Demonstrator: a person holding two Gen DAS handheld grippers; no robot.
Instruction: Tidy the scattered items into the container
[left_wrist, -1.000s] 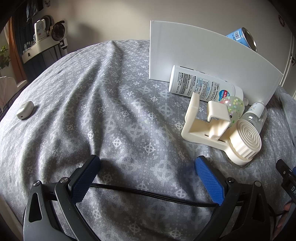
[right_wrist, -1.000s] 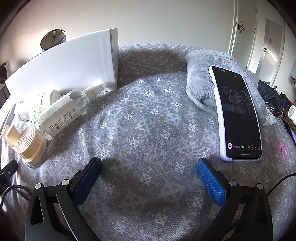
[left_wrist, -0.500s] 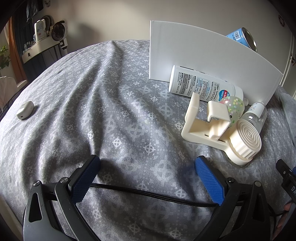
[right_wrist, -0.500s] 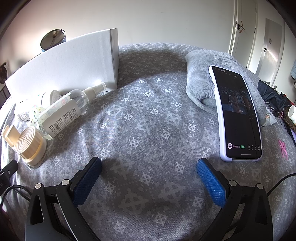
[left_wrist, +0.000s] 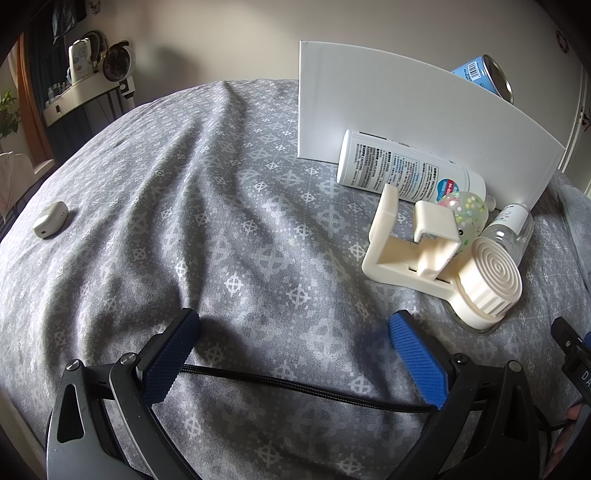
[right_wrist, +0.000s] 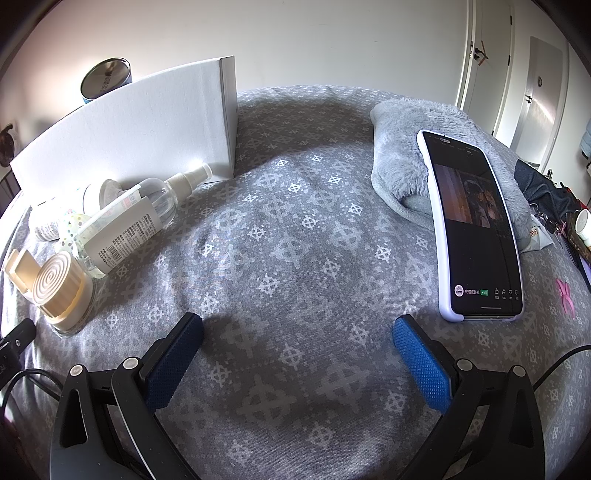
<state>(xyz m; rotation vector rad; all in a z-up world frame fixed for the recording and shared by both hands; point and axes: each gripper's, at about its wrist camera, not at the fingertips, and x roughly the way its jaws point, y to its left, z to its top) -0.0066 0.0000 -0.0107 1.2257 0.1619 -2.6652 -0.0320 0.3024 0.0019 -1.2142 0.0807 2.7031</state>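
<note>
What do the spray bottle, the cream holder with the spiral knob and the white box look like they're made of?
Spray bottle: clear glossy plastic, probably; you can see through it, and it has a paper label. Cream holder: moulded hard plastic, matte, with crisp ridges on the knob. White box: looks like matte cardboard, thin flat walls with a sharp folded corner.

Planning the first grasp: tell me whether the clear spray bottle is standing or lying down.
Lying down. The spray bottle rests on its side on the bedspread, nozzle pointing toward the white box.
</note>
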